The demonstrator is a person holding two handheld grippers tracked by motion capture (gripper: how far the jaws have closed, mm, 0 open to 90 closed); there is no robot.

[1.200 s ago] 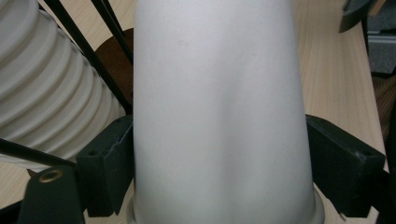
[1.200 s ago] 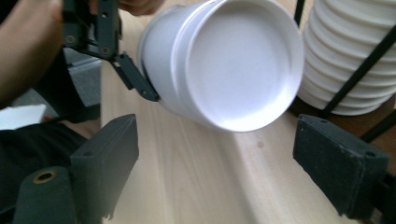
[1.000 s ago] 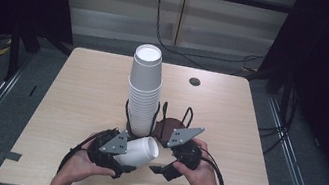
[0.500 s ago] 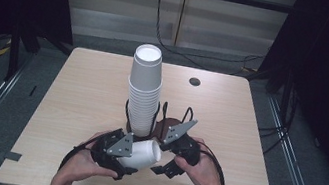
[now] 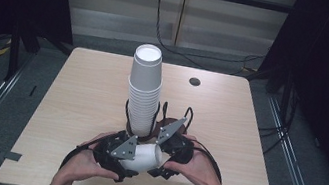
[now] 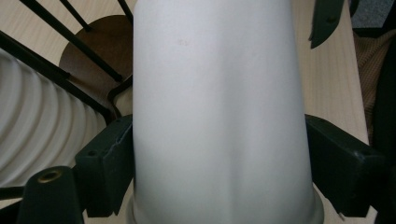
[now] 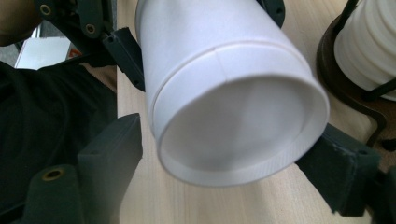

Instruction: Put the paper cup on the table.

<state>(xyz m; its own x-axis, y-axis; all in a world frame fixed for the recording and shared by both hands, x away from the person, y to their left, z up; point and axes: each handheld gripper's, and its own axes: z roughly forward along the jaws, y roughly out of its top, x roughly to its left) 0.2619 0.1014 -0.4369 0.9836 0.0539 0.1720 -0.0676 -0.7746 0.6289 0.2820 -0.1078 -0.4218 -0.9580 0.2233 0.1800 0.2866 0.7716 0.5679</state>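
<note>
A white paper cup (image 5: 144, 157) lies on its side just above the table's front edge, between both hands. My left gripper (image 5: 133, 161) is shut on it; in the left gripper view both pads (image 6: 109, 163) press the cup's (image 6: 219, 116) sides near its mouth. The cup's closed bottom (image 7: 238, 130) faces my right gripper (image 7: 229, 158), whose jaws stand wide on either side of that end. A thin gap shows beside the left pad (image 7: 116, 149). In the high view my right gripper (image 5: 162, 155) sits right of the cup.
A tall stack of white cups (image 5: 143, 89) stands in a black wire holder on a brown base (image 5: 163, 123) just behind the hands, close to both grippers. A small dark disc (image 5: 194, 81) lies at the table's back right. Cables trail by the wrists.
My right gripper has come in from the right until its jaws flank the cup's bottom end. The left gripper and cup have barely shifted.
</note>
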